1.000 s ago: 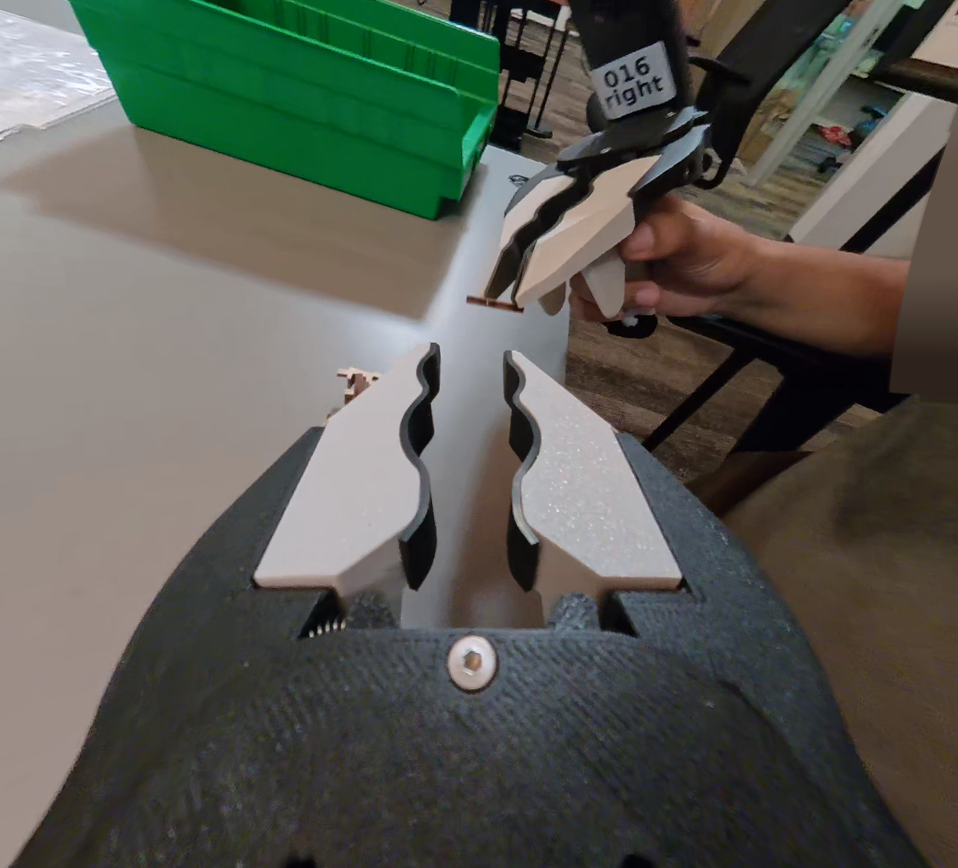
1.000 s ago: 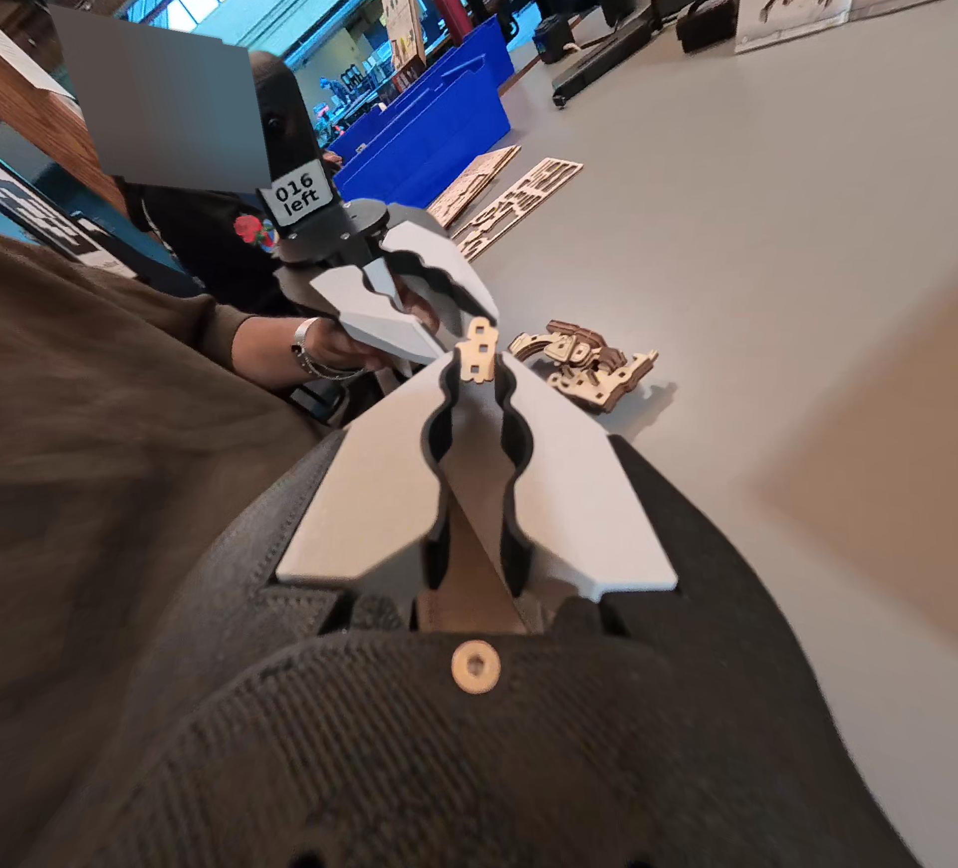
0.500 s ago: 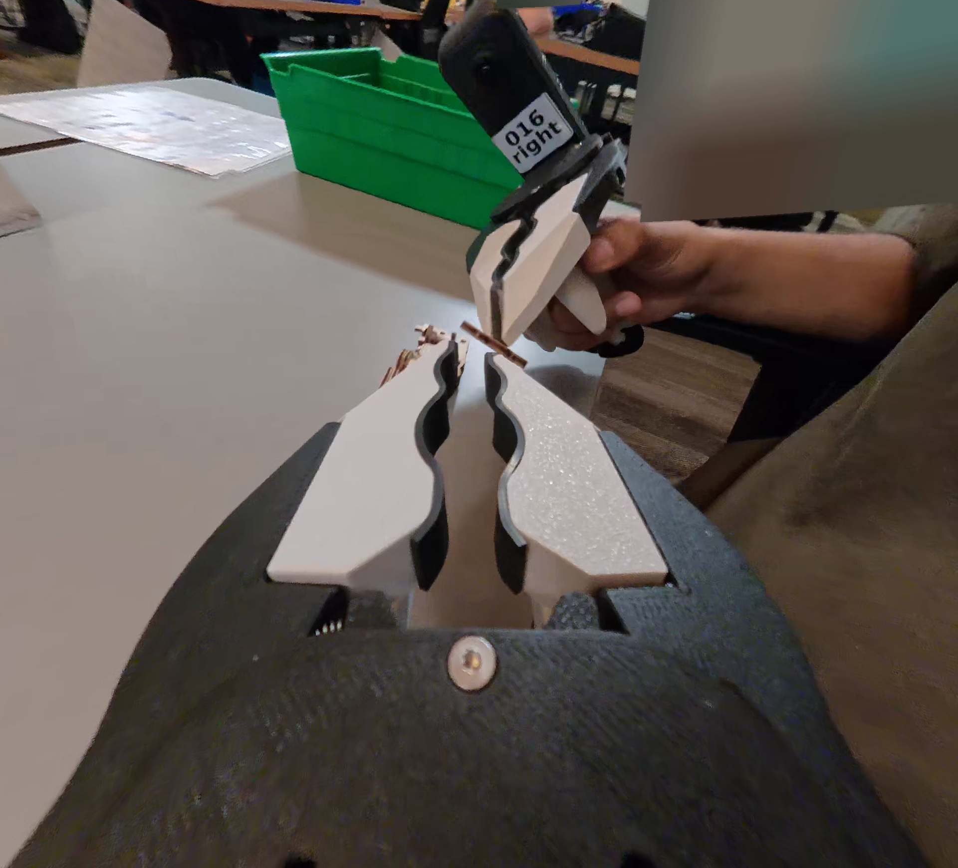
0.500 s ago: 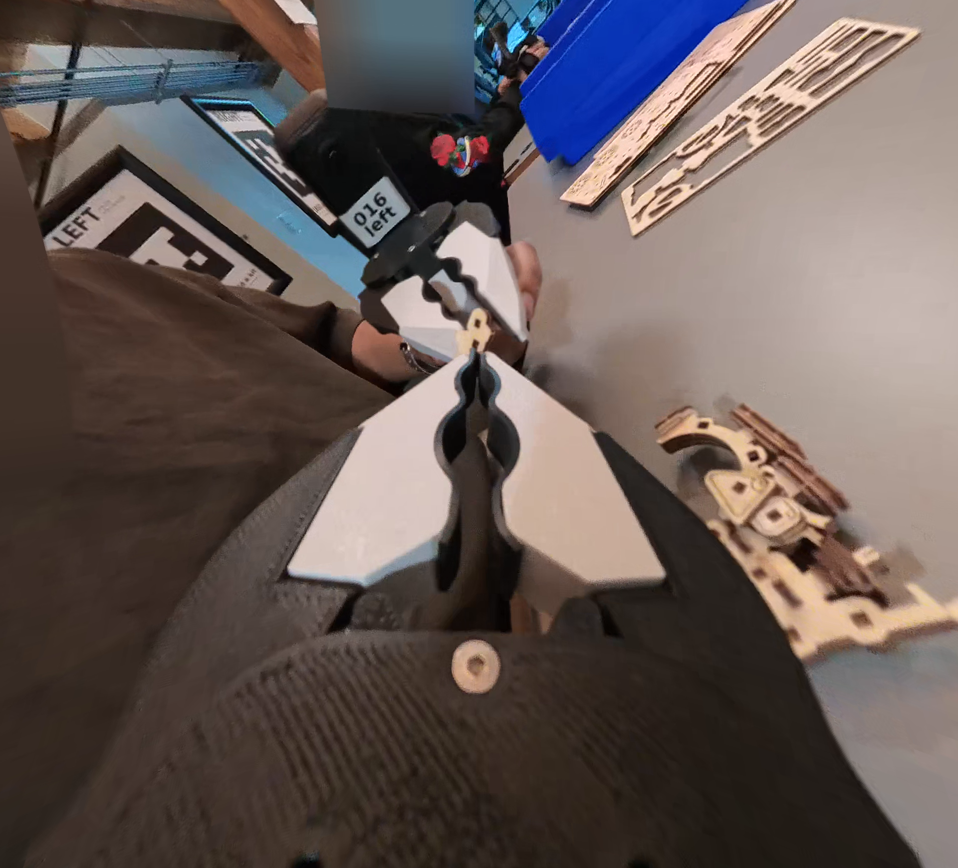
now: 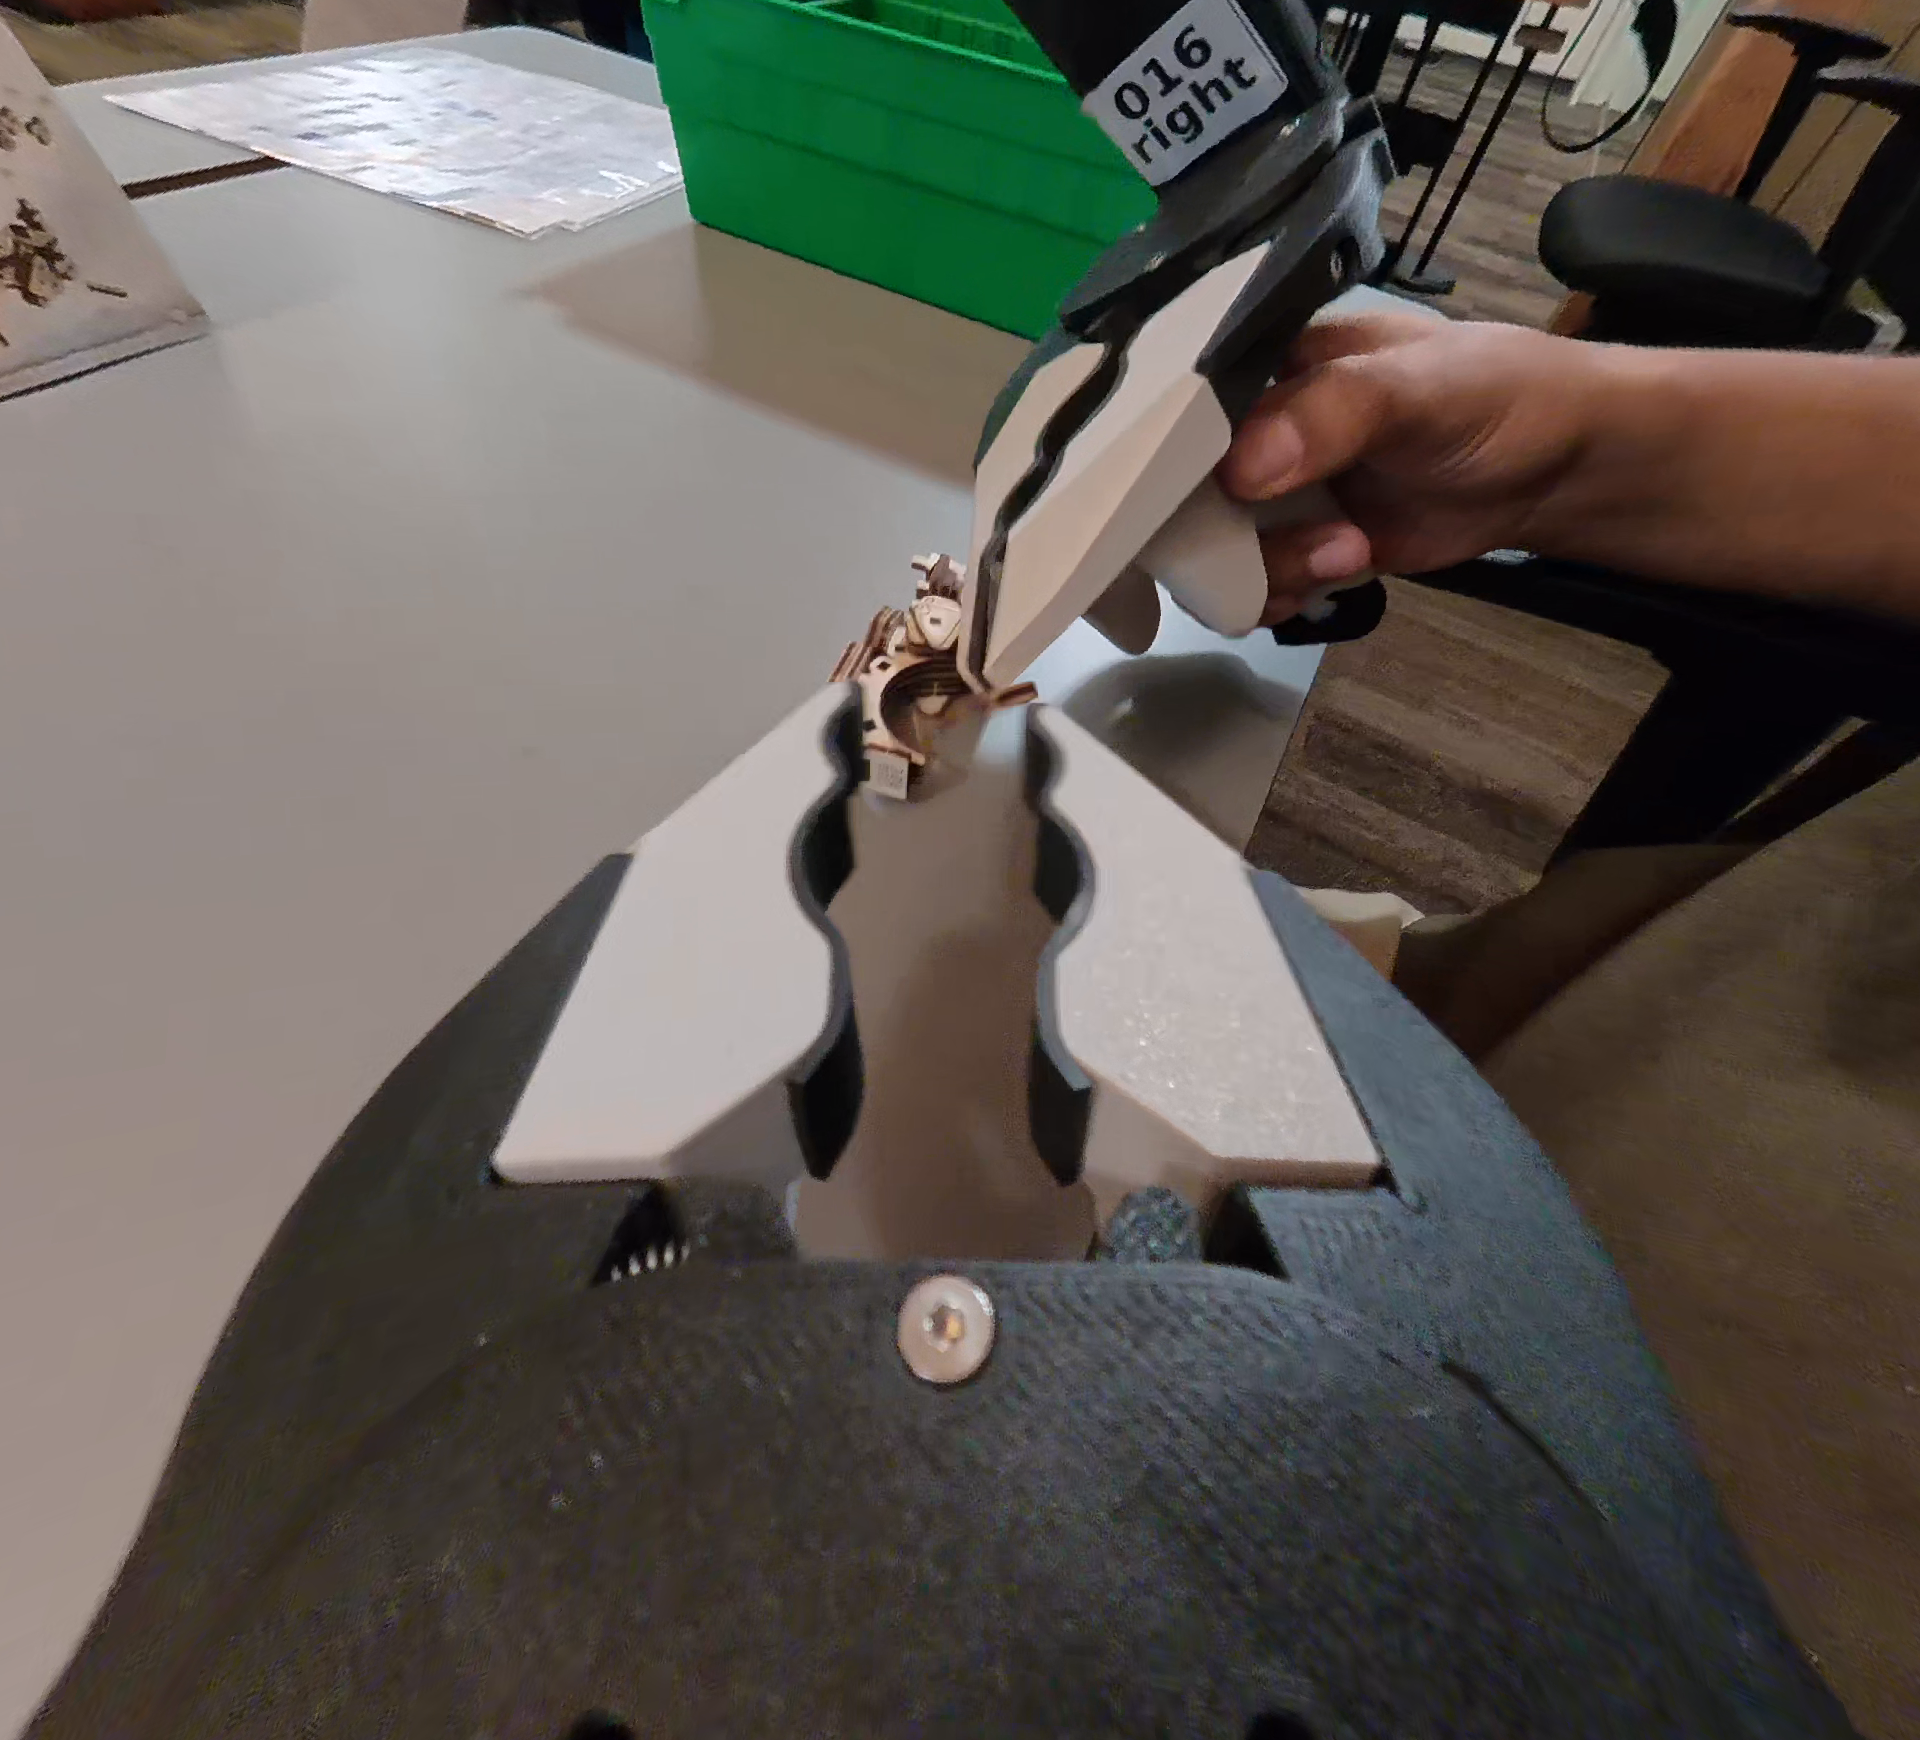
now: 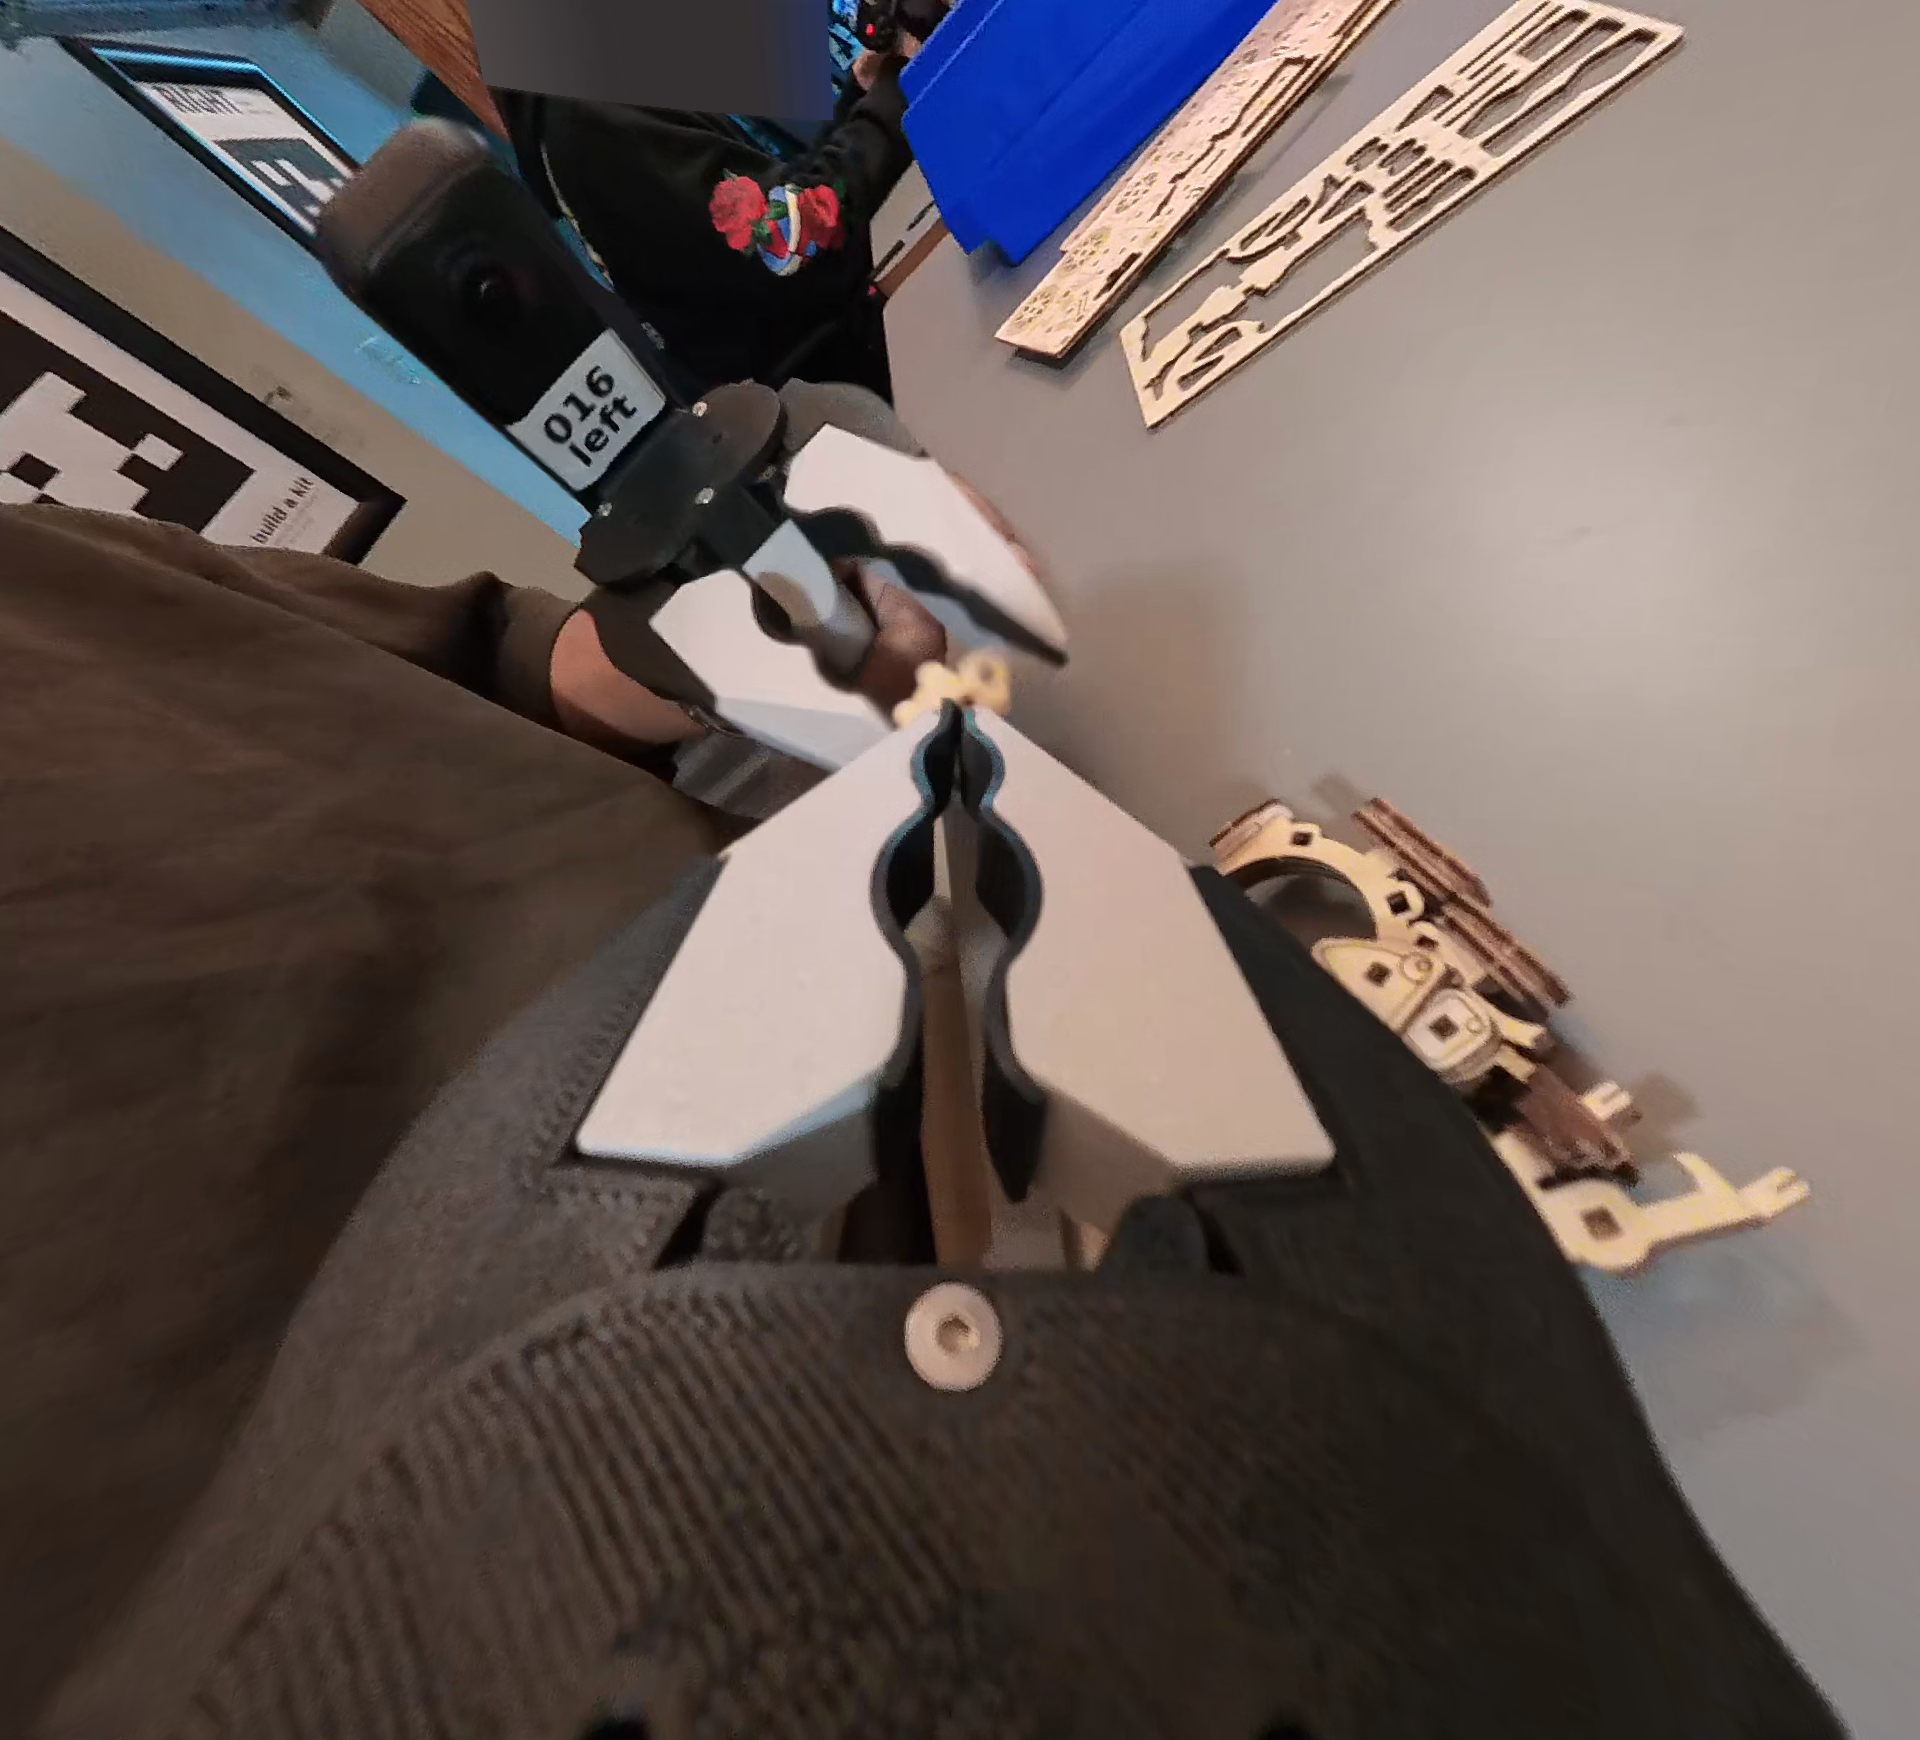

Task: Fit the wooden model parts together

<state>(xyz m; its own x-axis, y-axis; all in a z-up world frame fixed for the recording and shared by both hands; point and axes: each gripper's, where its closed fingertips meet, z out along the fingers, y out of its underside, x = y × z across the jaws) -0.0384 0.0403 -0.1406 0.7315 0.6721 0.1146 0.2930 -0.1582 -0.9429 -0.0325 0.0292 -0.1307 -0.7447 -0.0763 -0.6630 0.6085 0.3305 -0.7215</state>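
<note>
The left gripper point(image 5: 940, 729) hangs low over the grey surface point(image 5: 416, 547) with its jaws spread apart and nothing between them; just past its fingertips lies the part-built wooden model point(image 5: 914, 693); the right gripper point(image 5: 982, 667), jaws pinched shut on a small flat wooden piece point(image 6: 951, 684), tips down right at the model's top; whether the piece touches the model is unclear; beyond the model stands a green bin point(image 5: 883, 152), and well beyond it lie cut-out plywood sheets point(image 6: 1392, 204).
</note>
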